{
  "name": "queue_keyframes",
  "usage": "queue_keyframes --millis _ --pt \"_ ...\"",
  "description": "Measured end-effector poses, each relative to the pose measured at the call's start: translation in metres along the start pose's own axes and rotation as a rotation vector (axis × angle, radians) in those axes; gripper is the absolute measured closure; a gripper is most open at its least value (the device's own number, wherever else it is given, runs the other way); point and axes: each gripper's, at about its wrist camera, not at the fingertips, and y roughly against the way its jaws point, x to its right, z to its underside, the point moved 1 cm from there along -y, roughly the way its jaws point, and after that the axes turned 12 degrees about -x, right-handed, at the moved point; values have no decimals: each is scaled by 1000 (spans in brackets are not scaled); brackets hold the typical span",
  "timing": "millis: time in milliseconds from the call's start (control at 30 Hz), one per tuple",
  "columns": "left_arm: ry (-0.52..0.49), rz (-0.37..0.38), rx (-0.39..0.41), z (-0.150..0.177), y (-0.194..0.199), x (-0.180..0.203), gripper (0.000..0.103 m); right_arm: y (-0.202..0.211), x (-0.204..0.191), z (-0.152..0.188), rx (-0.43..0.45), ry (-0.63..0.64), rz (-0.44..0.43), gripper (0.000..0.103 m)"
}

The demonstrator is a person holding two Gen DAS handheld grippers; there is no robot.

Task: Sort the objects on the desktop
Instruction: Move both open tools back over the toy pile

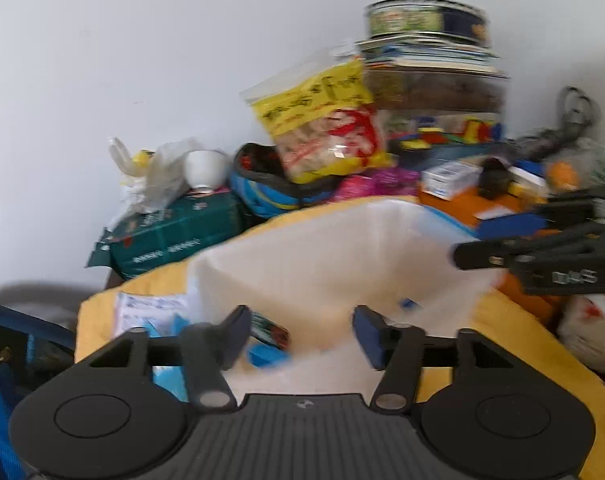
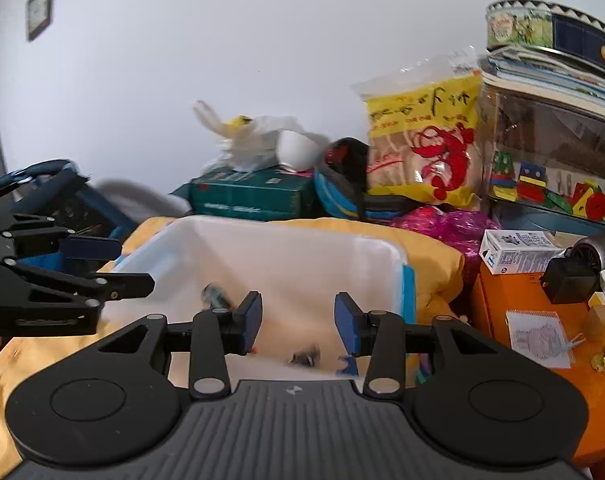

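The white bin (image 2: 286,256), a translucent plastic container with a blue-edged rim, sits on a yellow cloth (image 2: 434,264) directly ahead of both claws, in front of a cluttered row of items along the wall. The left claw (image 1: 300,330) stands wide open above the near edge of the bin, with nothing between its blue pads. The right claw (image 2: 298,322) is partly open over the bin interior, and its pads also grip nothing. The left wrist view is motion-blurred: the bin walls smear into a pale shape, and the papers and blue pieces (image 1: 262,356) beside the left finger cannot be identified. In the right wrist view, several small objects lie on the bin floor, including a dark cylindrical item (image 2: 216,296) and a small metallic piece (image 2: 306,356); both are blurred and partly hidden behind the claw fingers. A blue scrap (image 2: 348,366) near the right pad is cut off by the claw body. Only the right wrist view shows the orange box (image 2: 510,292) with a small notepad (image 2: 540,338) on it, the white carton (image 2: 518,256) sharply, and a framed picture (image 2: 40,8) on the wall. Both views show the shrimp cracker bag (image 2: 422,140), the green box (image 2: 254,194) and the round tin (image 2: 550,34) on stacked books.
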Motion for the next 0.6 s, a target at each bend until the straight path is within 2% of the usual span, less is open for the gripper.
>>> queue_keyframes --millis 133,267,433,600 --pt "-59 14 -34 35 25 26 38 16 -11 21 -14 57 -27 58" --pt "-42 40 -100 70 36 44 38 31 -19 51 -54 109 -65 57" --pt "-11 79 -221 120 39 64 38 41 -27 99 -154 159 -92 54" --pt "10 87 -296 156 39 79 38 38 -31 145 -286 113 -132 54"
